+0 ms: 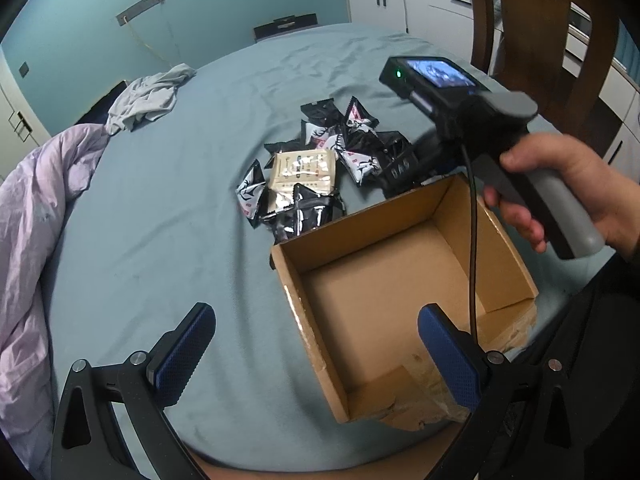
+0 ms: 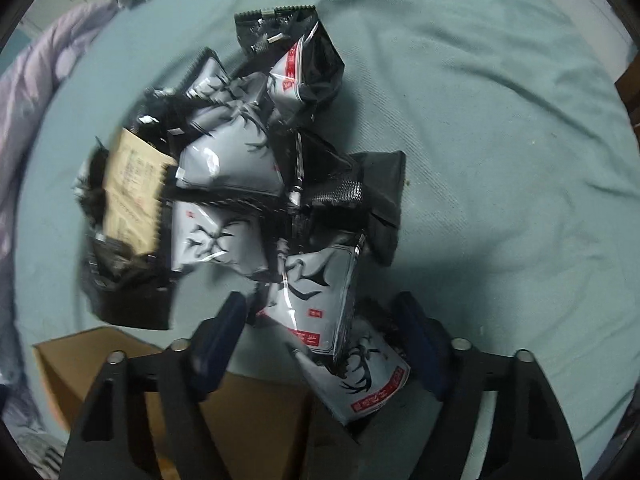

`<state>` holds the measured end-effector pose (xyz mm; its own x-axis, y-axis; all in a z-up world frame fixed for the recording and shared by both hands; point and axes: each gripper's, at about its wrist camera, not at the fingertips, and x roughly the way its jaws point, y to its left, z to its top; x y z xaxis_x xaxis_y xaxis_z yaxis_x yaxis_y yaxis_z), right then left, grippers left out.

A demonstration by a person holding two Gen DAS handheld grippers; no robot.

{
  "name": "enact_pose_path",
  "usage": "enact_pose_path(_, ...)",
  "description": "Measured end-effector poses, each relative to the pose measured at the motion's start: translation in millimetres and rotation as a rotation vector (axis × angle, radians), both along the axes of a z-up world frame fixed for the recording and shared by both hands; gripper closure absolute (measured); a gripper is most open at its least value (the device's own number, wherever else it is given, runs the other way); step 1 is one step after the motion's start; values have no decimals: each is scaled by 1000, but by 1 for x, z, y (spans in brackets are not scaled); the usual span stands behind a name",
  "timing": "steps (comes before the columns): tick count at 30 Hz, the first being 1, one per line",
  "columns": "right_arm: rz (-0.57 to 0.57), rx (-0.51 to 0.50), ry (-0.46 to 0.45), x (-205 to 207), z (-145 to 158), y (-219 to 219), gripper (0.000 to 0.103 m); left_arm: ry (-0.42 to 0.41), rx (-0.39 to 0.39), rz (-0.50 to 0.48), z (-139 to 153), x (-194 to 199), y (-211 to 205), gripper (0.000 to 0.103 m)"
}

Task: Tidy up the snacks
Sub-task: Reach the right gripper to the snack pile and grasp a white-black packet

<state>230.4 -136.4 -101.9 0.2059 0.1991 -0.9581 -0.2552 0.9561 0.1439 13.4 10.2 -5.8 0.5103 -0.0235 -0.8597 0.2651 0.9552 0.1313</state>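
A pile of snack packets (image 1: 320,160) lies on the teal bed sheet (image 1: 160,220): black ones, grey-white ones with antler prints, and one beige packet (image 1: 302,170). An open cardboard box (image 1: 400,208) with nothing in it stands in front of the pile. My left gripper (image 1: 316,320) hovers open over the box's near left corner, holding nothing. A hand holds my right gripper (image 1: 394,170), which points down into the pile's right side. In the right wrist view its blue fingers (image 2: 224,328) stand on either side of two grey-white packets (image 2: 316,312). I see no firm pinch, so the right gripper (image 2: 320,332) reads as open.
A lilac duvet (image 1: 36,208) is bunched along the left edge of the bed, with a grey garment (image 1: 148,96) beyond it. A wooden chair (image 1: 540,32) and white cabinets (image 1: 400,0) stand behind the bed. The right gripper's cable (image 1: 472,240) hangs across the box.
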Motion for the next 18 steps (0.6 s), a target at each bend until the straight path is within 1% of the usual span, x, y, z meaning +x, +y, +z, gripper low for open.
enact_pose_path(2,0,-10,-33,0,2,0,64,-2,-18,7,1,2,2,0)
enact_pose_path(3,-5,8,-41,1,4,-3,75,-2,-24,11,1,3,3,0)
enact_pose_path(4,-11,30,-41,1,6,-5,93,-2,-31,17,1,4,5,0)
enact_pose_path(5,-23,63,-39,1,8,-10,94,-2,-34,22,0,5,6,0)
enact_pose_path(6,-28,75,-44,0,10,-12,96,-2,-38,28,-1,6,6,0)
enact_pose_path(11,-37,140,-114,-4,33,-26,98,-5,-42,58,-5,11,12,0)
enact_pose_path(12,-41,156,-130,-9,39,-25,98,-7,-44,64,-5,12,13,0)
enact_pose_path(15,-70,216,-196,-31,63,-44,99,-22,-56,91,-2,16,19,0)
enact_pose_path(18,-90,290,-250,-60,89,-67,99,-19,-94,127,2,22,28,0)
